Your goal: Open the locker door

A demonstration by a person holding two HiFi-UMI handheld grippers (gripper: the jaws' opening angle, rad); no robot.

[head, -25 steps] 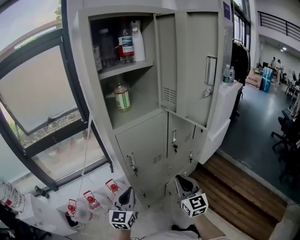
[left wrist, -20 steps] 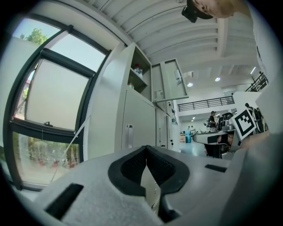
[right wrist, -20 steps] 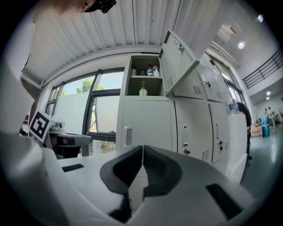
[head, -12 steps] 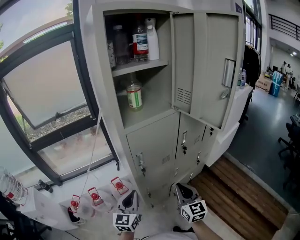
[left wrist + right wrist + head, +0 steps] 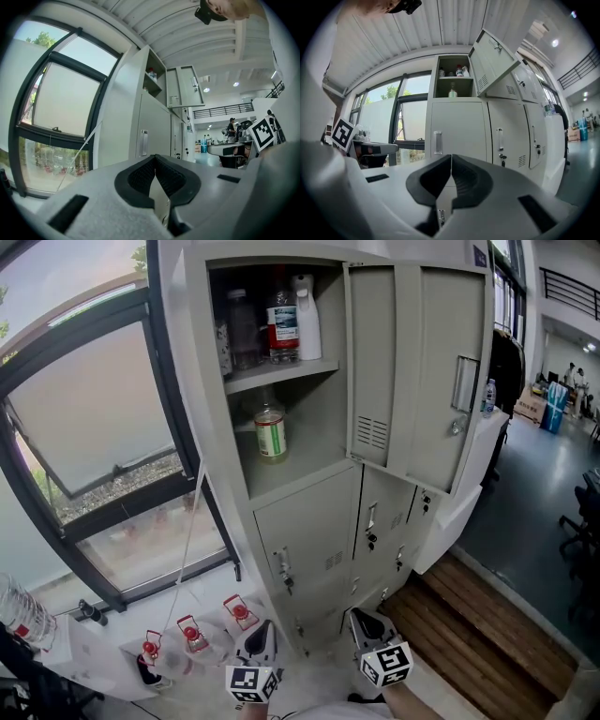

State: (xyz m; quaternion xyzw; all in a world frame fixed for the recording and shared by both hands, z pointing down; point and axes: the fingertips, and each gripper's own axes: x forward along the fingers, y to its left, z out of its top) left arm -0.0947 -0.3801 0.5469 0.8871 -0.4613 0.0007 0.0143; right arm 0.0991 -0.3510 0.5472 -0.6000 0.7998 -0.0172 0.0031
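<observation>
The grey locker cabinet (image 5: pixel 309 521) stands in front of me. Its upper left door (image 5: pixel 375 362) is swung wide open to the right. Inside, several bottles (image 5: pixel 281 320) stand on the upper shelf and a green-labelled bottle (image 5: pixel 270 434) on the lower one. My left gripper (image 5: pixel 261 626) and right gripper (image 5: pixel 360 615) hang low near the cabinet's foot, far below that door, both shut and empty. The left gripper view shows the pads (image 5: pixel 140 174) pressed together, the open door (image 5: pixel 185 86) high above. In the right gripper view the shut right gripper (image 5: pixel 450 164) points at the closed lower doors (image 5: pixel 457 129).
A large dark-framed window (image 5: pixel 94 427) fills the left. Red-capped items (image 5: pixel 192 634) lie on the floor by the left gripper. A white counter (image 5: pixel 469 474) with a bottle (image 5: pixel 489 395) adjoins the cabinet's right side. Wood flooring (image 5: pixel 469 643) runs to the right, with people far back.
The head view has swung a little left, so the cabinet sits further right in frame. Both grippers stay low and shut. The door stands open as before.
</observation>
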